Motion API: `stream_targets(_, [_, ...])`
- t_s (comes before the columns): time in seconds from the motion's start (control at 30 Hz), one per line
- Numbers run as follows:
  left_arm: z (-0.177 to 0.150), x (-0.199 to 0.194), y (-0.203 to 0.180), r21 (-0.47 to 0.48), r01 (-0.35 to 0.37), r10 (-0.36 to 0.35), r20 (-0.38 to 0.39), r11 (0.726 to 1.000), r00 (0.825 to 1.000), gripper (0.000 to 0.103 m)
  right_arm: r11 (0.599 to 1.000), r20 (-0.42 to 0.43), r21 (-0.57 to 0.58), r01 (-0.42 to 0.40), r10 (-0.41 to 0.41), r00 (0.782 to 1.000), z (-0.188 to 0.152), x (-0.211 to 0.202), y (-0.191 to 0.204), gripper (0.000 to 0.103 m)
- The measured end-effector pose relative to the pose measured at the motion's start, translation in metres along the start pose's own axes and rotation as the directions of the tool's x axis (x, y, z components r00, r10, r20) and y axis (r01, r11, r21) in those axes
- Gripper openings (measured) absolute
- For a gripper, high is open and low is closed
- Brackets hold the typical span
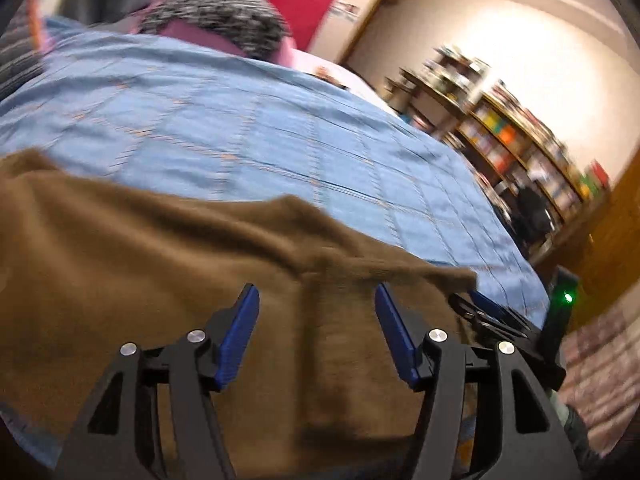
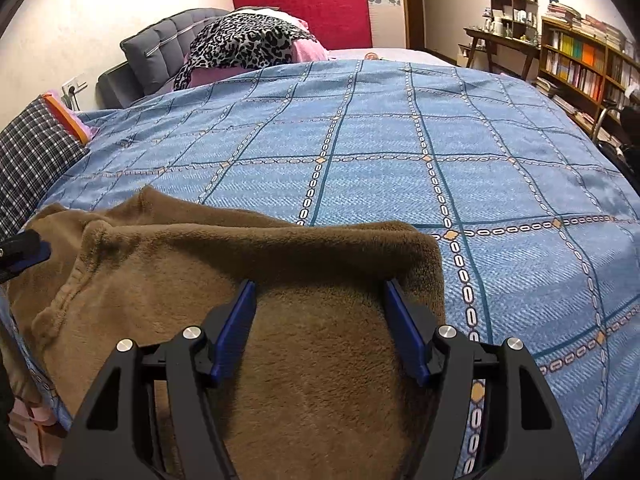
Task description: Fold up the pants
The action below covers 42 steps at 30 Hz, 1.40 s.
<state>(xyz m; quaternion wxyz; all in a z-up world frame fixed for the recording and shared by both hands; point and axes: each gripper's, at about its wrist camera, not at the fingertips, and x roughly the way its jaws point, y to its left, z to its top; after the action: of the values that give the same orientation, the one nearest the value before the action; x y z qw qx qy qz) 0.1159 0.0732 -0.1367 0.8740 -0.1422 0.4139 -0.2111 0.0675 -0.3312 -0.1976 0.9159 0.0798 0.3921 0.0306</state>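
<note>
Brown fleece pants (image 2: pixel 256 280) lie rumpled on the near edge of a bed with a blue checked cover (image 2: pixel 400 152); they also fill the lower left wrist view (image 1: pixel 160 264). My right gripper (image 2: pixel 318 286) is open, its blue pads (image 2: pixel 236 328) spread just above the pants' right part, holding nothing. My left gripper (image 1: pixel 316 290) is open over the pants' left part, holding nothing; the view is blurred. The left gripper's tip shows at the right wrist view's left edge (image 2: pixel 24 254). The right gripper shows at the pants' right corner in the left wrist view (image 1: pixel 492 312).
Pillows and a leopard-print cloth (image 2: pixel 244 44) lie at the bed's head, against a red headboard (image 2: pixel 300 0). A checked cushion (image 2: pixel 32 160) sits at the left. Bookshelves (image 2: pixel 580 64) and a small desk (image 2: pixel 496 40) stand to the right of the bed.
</note>
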Motion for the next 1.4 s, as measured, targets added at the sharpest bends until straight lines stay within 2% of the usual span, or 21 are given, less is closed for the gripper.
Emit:
stream_targets(0.13, [-0.003, -0.032, 0.048, -0.098, -0.093, 0.096, 0.030, 0.991, 0.995, 0.061, 1.000, 0.007, 0.020, 0.008, -0.008, 1.000, 0.003, -0.009, 0.005, 0.067])
stream_targets(0.2, [-0.007, -0.049, 0.071, -0.142, -0.147, 0.154, 0.043, 0.979, 0.987, 0.061, 1.000, 0.024, 0.010, 0.024, -0.024, 0.999, 0.006, -0.016, 0.012, 0.067])
stream_targets(0.27, [-0.010, -0.064, 0.092, -0.189, -0.171, 0.183, 0.048, 0.967, 0.982, 0.061, 0.999, 0.039, -0.002, 0.033, -0.033, 0.999, 0.009, -0.021, 0.019, 0.067])
stream_targets(0.4, [-0.020, -0.098, 0.138, -0.322, -0.209, 0.241, 0.063, 0.923, 0.969, 0.061, 0.999, 0.066, -0.030, 0.014, -0.012, 0.998, 0.018, -0.030, 0.040, 0.067])
stream_targets(0.5, [-0.026, -0.117, 0.163, -0.387, -0.230, 0.278, 0.072, 0.893, 0.958, 0.061, 0.998, 0.077, -0.066, -0.009, 0.014, 0.997, 0.026, -0.032, 0.060, 0.067])
stream_targets(0.6, [-0.032, -0.128, 0.181, -0.433, -0.224, 0.281, 0.071, 0.873, 0.957, 0.062, 0.993, 0.077, -0.109, -0.037, 0.046, 0.996, 0.030, -0.033, 0.081, 0.067])
stream_targets(0.63, [-0.034, -0.130, 0.190, -0.464, -0.211, 0.273, 0.069, 0.860, 0.960, 0.068, 0.992, 0.076, -0.122, -0.044, 0.054, 0.996, 0.030, -0.033, 0.088, 0.067])
stream_targets(0.7, [-0.040, -0.133, 0.203, -0.506, -0.193, 0.261, 0.067, 0.841, 0.963, 0.071, 0.986, 0.071, -0.153, -0.064, 0.076, 0.995, 0.031, -0.033, 0.103, 0.067])
stream_targets(0.93, [-0.038, -0.121, 0.238, -0.625, -0.079, 0.173, 0.090, 0.776, 0.981, 0.071, 0.969, 0.039, -0.224, -0.104, 0.116, 0.992, 0.031, -0.026, 0.140, 0.067])
stream_targets(1.0, [-0.034, -0.121, 0.241, -0.630, -0.048, 0.159, 0.120, 0.775, 0.980, 0.066, 0.966, 0.038, -0.235, -0.109, 0.121, 0.992, 0.030, -0.025, 0.146, 0.067])
stream_targets(1.1, [-0.025, -0.123, 0.240, -0.615, -0.051, 0.173, 0.141, 0.787, 0.975, 0.032, 0.965, 0.031, -0.237, -0.110, 0.121, 0.992, 0.029, -0.021, 0.150, 0.067])
stream_targets(1.13, [-0.021, -0.123, 0.240, -0.609, -0.053, 0.175, 0.142, 0.792, 0.974, 0.028, 0.965, 0.027, -0.236, -0.111, 0.120, 0.992, 0.028, -0.020, 0.150, 0.067])
stream_targets(1.3, [0.001, -0.133, 0.230, -0.545, -0.016, 0.151, 0.203, 0.838, 0.967, 0.024, 0.964, 0.017, -0.242, -0.114, 0.121, 0.992, 0.026, -0.016, 0.153, 0.067])
stream_targets(1.4, [0.018, -0.140, 0.222, -0.483, 0.044, 0.102, 0.272, 0.875, 0.957, 0.024, 0.963, 0.019, -0.244, -0.116, 0.125, 0.992, 0.026, -0.015, 0.154, 0.067])
